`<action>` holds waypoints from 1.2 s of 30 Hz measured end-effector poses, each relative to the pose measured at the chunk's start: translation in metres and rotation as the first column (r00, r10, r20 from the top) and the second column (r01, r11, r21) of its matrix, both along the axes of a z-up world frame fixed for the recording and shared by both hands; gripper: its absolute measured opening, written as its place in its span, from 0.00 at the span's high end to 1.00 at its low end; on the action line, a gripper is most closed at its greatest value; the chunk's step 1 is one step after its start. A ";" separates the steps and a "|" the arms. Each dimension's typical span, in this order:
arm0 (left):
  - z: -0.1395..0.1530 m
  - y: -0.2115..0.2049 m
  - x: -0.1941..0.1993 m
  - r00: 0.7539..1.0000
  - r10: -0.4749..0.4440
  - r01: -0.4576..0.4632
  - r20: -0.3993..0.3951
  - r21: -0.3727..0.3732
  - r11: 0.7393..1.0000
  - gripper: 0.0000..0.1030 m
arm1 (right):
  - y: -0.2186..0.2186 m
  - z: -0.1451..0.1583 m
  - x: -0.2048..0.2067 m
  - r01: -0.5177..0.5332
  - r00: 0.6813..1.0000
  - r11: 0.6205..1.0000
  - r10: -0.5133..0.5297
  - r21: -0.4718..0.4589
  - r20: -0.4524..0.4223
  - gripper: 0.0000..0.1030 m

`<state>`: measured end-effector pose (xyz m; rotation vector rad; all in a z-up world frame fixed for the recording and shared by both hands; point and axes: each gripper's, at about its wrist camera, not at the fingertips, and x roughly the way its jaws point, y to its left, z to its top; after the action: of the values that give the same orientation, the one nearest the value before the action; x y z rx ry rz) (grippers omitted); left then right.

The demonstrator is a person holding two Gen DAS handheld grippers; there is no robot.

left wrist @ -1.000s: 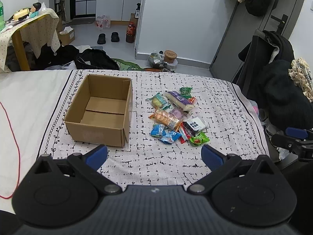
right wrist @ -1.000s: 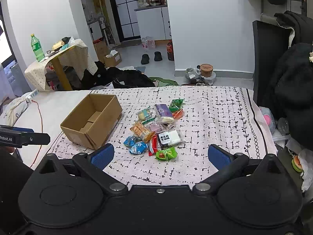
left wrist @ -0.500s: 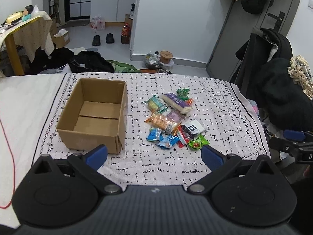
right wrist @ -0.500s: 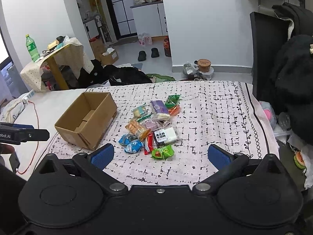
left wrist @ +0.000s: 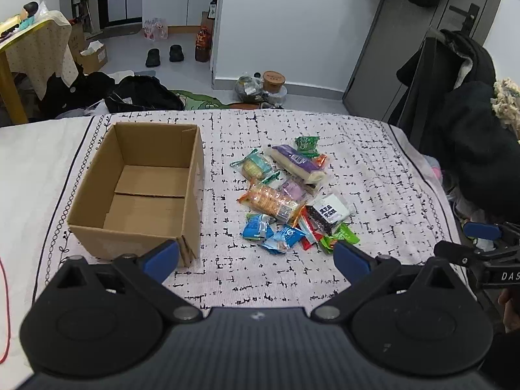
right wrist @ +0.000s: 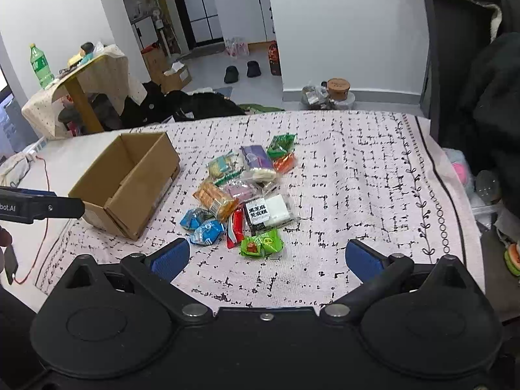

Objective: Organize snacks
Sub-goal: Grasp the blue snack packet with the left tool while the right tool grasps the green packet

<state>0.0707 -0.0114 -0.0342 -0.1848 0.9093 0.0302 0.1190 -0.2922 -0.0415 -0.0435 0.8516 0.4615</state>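
Observation:
An open, empty cardboard box (left wrist: 143, 188) (right wrist: 130, 178) stands on the patterned cloth at the left. A pile of wrapped snacks (left wrist: 289, 195) (right wrist: 243, 195) lies to its right: an orange cracker pack (left wrist: 271, 200), a purple pack (left wrist: 297, 162), blue packets (left wrist: 269, 232), a black-and-white pack (right wrist: 268, 211) and green packets (right wrist: 261, 243). My left gripper (left wrist: 256, 256) is open and empty, above the cloth's near edge in front of the box and pile. My right gripper (right wrist: 266, 256) is open and empty, in front of the pile.
The patterned cloth (left wrist: 373, 178) covers a table that ends near both grippers. Dark coats (left wrist: 471, 123) hang on a chair at the right. A red cable (right wrist: 42, 227) runs along the left. Clothes, shoes and a small table (right wrist: 81, 78) with a green bottle stand behind.
Both grippers have moved forward and a little closer to the table; the box and snacks look larger. Both stay open and empty.

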 end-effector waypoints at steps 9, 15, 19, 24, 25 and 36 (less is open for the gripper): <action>-0.029 -0.007 0.031 0.999 -0.009 0.008 -0.038 -0.031 1.000 0.02 | 0.009 -0.035 0.024 -0.018 0.999 0.997 0.015 -0.072 -0.044 0.00; -0.052 -0.016 0.055 0.996 -0.003 0.001 -0.087 -0.022 1.000 0.02 | 0.013 -0.056 0.042 -0.031 0.996 0.997 0.025 -0.069 -0.080 0.02; -0.066 -0.020 0.067 0.991 -0.040 0.033 -0.124 -0.052 0.998 0.02 | 0.022 -0.071 0.051 -0.074 0.992 0.995 0.066 -0.071 -0.107 0.02; -0.081 -0.022 0.081 0.990 -0.034 0.027 -0.134 -0.051 0.998 0.02 | 0.025 -0.081 0.062 -0.075 0.992 0.996 0.069 -0.055 -0.109 0.07; -0.083 -0.020 0.084 0.992 -0.027 0.018 -0.121 -0.071 0.997 0.02 | 0.024 -0.083 0.066 -0.066 0.992 0.997 0.060 -0.047 -0.114 0.11; -0.123 -0.026 0.108 0.980 -0.089 0.058 -0.181 -0.170 0.984 0.42 | 0.032 -0.112 0.089 -0.061 0.975 0.998 0.062 0.014 -0.214 0.40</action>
<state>0.1792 -0.0370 -0.1573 -0.3053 1.1072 -0.0980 0.2078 -0.2607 -0.1539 -0.0137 1.0633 0.5338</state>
